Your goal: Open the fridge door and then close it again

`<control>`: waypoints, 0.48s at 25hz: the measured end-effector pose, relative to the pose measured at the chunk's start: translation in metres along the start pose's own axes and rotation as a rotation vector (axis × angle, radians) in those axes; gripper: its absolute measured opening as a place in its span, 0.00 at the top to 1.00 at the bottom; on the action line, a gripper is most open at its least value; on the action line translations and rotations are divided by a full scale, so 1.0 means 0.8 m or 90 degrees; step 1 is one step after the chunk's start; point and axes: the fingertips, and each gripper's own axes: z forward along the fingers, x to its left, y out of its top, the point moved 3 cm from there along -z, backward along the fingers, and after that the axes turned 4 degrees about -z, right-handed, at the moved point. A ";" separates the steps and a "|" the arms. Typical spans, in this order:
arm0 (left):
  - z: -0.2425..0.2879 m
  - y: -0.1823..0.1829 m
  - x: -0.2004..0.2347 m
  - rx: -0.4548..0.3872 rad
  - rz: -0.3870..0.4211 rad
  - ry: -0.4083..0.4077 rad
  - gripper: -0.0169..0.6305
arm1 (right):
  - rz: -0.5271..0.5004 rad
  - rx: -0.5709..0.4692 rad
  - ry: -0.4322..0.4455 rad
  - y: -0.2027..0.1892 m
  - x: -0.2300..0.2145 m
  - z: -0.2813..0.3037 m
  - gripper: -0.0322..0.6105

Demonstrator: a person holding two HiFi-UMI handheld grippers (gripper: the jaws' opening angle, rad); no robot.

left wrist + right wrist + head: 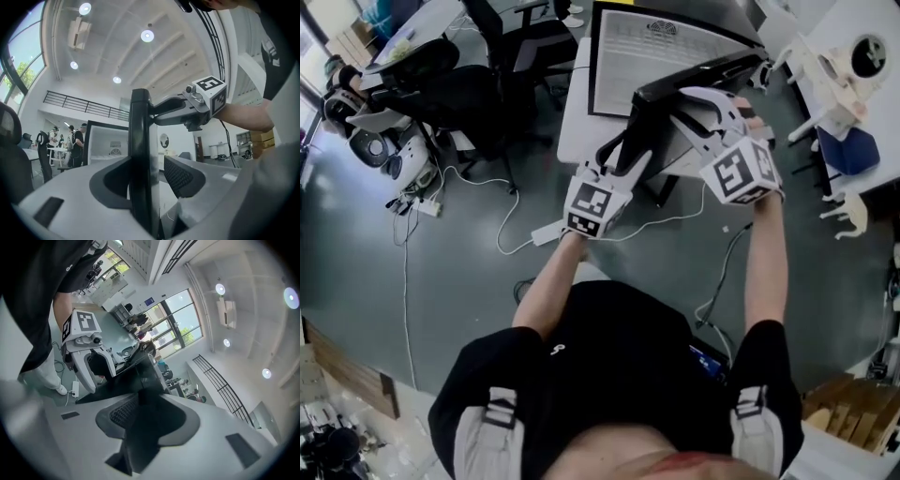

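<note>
Fridge door (667, 89) is swung open off the white fridge (647, 56), and the left gripper (626, 161) and right gripper (694, 108) both straddle its black edge, fingers spread, not really clamping.

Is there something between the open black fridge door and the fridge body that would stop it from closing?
Nothing visible does. The gap between the door and the fridge shows nothing in it; the left gripper and the right gripper only straddle the door's edge.
</note>
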 end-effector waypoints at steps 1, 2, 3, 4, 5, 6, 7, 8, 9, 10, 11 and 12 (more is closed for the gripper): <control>-0.004 -0.002 -0.019 0.002 0.006 0.005 0.67 | -0.009 -0.005 0.000 0.000 0.006 -0.016 0.76; -0.006 -0.003 -0.039 0.006 0.013 0.008 0.67 | -0.016 -0.008 -0.001 -0.002 0.011 -0.032 0.76; -0.007 -0.004 -0.057 0.009 0.020 0.011 0.67 | -0.021 -0.009 -0.006 -0.005 0.015 -0.048 0.76; -0.007 -0.004 -0.076 0.013 0.028 0.013 0.67 | -0.021 -0.009 -0.015 -0.011 0.018 -0.063 0.75; -0.006 -0.004 -0.094 0.018 0.034 0.013 0.66 | -0.020 -0.008 -0.024 -0.017 0.022 -0.078 0.74; -0.005 -0.005 -0.114 0.024 0.039 0.013 0.66 | -0.019 -0.005 -0.031 -0.022 0.026 -0.094 0.74; -0.005 -0.007 -0.134 0.029 0.043 0.013 0.67 | -0.017 -0.002 -0.037 -0.026 0.031 -0.110 0.74; -0.004 -0.010 -0.153 0.033 0.046 0.012 0.66 | -0.010 0.000 -0.044 -0.032 0.036 -0.126 0.74; -0.003 -0.011 -0.171 0.036 0.048 0.009 0.67 | 0.002 0.000 -0.054 -0.038 0.040 -0.142 0.74; 0.000 -0.011 -0.189 0.038 0.049 0.005 0.67 | 0.019 0.000 -0.069 -0.045 0.044 -0.157 0.75; 0.003 -0.012 -0.206 0.039 0.049 -0.001 0.67 | 0.037 0.001 -0.085 -0.052 0.047 -0.171 0.76; 0.006 -0.012 -0.221 0.041 0.047 -0.009 0.67 | 0.057 0.004 -0.101 -0.059 0.051 -0.184 0.76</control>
